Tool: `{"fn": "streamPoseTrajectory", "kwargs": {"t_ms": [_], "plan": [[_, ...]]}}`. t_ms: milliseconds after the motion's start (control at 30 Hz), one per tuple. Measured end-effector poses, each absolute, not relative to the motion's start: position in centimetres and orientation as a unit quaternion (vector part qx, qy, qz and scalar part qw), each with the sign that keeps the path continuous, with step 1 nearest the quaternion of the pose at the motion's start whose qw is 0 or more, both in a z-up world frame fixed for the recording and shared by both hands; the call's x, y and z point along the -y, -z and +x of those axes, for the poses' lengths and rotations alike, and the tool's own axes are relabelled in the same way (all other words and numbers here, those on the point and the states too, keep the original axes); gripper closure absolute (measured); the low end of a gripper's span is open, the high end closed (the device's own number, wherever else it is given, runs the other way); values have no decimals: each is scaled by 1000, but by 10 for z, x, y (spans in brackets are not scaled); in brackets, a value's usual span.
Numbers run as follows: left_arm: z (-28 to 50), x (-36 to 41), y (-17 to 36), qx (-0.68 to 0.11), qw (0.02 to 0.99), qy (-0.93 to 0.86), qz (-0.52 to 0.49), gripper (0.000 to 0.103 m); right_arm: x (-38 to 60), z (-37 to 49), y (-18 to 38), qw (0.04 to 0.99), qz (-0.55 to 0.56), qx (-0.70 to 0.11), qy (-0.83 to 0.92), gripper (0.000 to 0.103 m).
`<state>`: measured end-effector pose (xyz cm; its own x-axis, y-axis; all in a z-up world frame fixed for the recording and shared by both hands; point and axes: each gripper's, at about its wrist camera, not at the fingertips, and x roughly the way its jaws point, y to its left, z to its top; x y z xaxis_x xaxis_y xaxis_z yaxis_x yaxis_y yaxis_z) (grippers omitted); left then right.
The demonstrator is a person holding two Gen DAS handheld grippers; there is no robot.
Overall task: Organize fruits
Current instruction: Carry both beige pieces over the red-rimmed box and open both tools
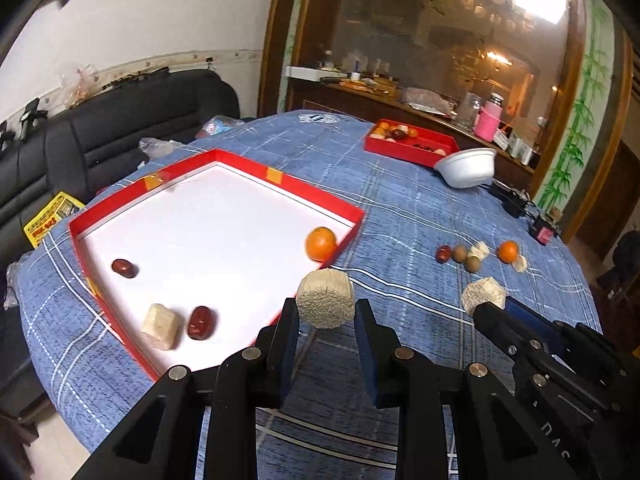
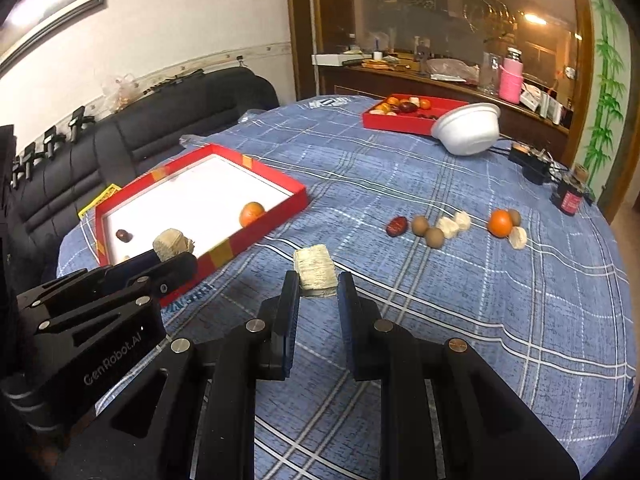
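We are gripping one pale, crumbly puffed-grain block (image 1: 326,300) in the left gripper (image 1: 327,322) and another (image 2: 315,266) in the right gripper (image 2: 318,292), both jaws clamped. We are holding both above the blue plaid tablecloth (image 2: 440,300), likely heading for the red-walled, white-floored tray (image 1: 256,166).

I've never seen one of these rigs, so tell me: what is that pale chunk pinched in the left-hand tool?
The beige block is a squat, rounded chunk, grainy on its near face and finely ridged on top, like pressed puffed grain. The left gripper pinches it on two sides, off the blue plaid tablecloth, beside the near corner of the red tray.
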<state>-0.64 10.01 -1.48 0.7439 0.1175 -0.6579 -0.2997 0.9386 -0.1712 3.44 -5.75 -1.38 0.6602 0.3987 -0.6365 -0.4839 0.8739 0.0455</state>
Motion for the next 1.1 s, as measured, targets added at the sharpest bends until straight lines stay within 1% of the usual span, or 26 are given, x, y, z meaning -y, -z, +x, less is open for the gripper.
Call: {"fn": "streamPoseTrajectory", "kwargs": {"t_ms": [667,867,1100], "plan": [[7,-181,9,-351,904,-194,-151,76,-16,45,-5,894,-98,-317,-302,85],[20,-203,10,-362,895,-212,-152,76,-50,57,-7,883,-112,-322,-324,85],[40,-234,16,-381,882,-231,-155,76,-87,87,1,868,-124,-347,-333,85]]}}
